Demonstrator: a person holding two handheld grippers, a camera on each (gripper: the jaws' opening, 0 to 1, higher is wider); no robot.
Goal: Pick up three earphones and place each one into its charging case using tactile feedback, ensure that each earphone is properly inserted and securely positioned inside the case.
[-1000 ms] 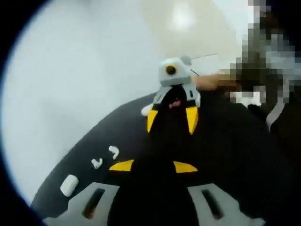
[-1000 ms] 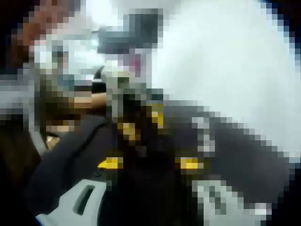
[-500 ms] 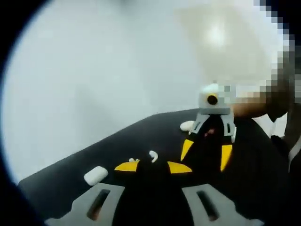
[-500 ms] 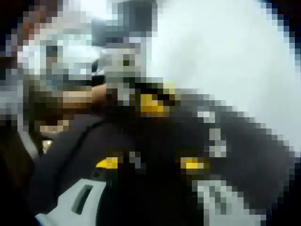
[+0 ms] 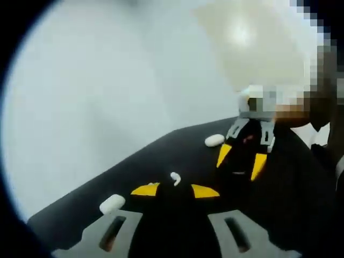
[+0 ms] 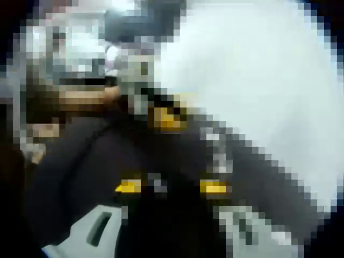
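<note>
Black matting covers the round table top (image 5: 107, 188) in the left gripper view. Nearest, the left gripper (image 5: 174, 190) holds its yellow-tipped jaws well spread, with nothing between them. A small white earphone (image 5: 175, 178) with a short curved stem lies on the mat just past the yellow tips. Off to the left sits a white rounded pill-shaped charging case (image 5: 112, 203). Farther back, a second white oval case (image 5: 214, 140) rests near the mat's edge, just beside the right gripper (image 5: 243, 159), whose yellow tips point down, parted and empty. The right gripper view is too blocky to read detail; its yellow tips stand apart.
</note>
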